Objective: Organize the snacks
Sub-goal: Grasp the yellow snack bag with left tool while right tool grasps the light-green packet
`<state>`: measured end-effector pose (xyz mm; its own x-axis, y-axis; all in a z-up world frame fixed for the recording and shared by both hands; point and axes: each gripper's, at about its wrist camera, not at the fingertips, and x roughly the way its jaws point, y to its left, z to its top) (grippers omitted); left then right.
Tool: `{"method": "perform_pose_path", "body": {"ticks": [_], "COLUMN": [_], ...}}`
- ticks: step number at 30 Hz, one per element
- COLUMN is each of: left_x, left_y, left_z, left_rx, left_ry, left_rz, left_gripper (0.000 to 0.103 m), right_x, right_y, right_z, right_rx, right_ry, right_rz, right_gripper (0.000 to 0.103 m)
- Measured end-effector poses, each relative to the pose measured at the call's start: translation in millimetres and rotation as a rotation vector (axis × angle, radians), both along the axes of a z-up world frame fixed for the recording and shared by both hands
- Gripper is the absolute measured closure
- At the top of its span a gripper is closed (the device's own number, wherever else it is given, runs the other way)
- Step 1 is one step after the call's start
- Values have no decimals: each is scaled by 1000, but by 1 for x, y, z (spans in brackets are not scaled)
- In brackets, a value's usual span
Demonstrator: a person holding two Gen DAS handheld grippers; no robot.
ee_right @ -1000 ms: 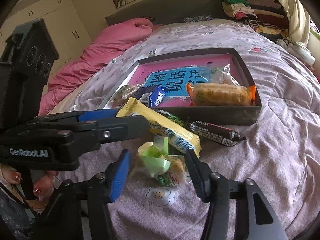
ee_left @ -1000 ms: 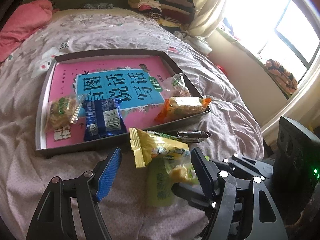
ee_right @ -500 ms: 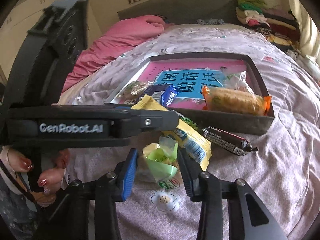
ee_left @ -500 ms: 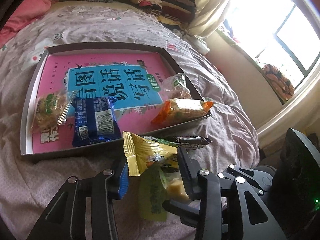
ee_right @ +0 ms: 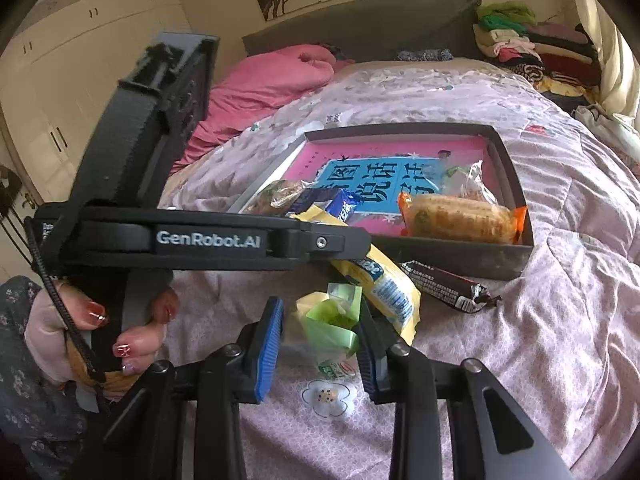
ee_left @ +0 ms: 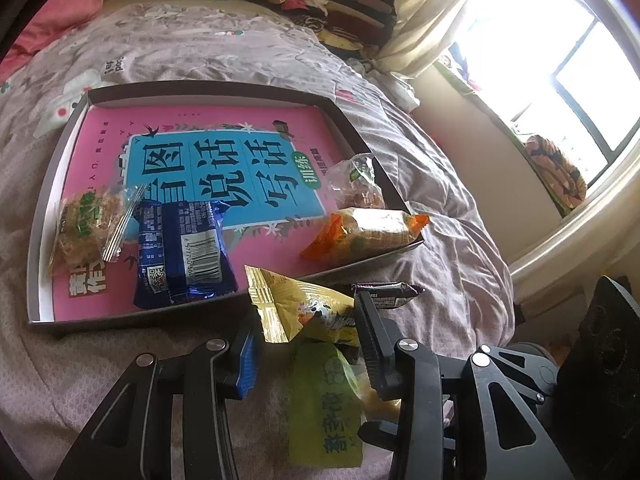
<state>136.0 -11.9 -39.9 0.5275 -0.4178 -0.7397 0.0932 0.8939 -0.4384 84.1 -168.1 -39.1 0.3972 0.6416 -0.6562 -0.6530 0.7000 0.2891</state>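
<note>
Left gripper (ee_left: 306, 334) pinching the yellow snack packet (ee_left: 304, 308); right gripper (ee_right: 320, 344) closing around the green wrapper (ee_right: 330, 320). Both light, crinkly, slippery; grip mid-body.

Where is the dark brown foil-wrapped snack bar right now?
In the right wrist view the dark brown foil-wrapped snack bar lies on the lilac quilt, outside the shallow grey tray, against its near wall, right of the yellow snack packet.
</note>
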Motion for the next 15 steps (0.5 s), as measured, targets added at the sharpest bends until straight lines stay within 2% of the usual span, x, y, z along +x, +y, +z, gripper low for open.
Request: {"method": "perform_pose_path", "body": {"ticks": [5, 10, 15], "left_x": [1, 2, 3], "left_y": [5, 10, 10], "left_z": [-3, -6, -6], "left_rx": [-36, -79, -108], "left_ry": [4, 13, 20], "left_rz": [16, 26, 34], "left_gripper": [72, 76, 76], "right_x": [-4, -4, -1], "right_y": [-1, 0, 0], "right_z": [3, 2, 0], "right_rx": [-8, -13, -20], "right_ry": [-14, -8, 0], "right_rz": [6, 8, -6], "right_gripper": [69, 69, 69]}}
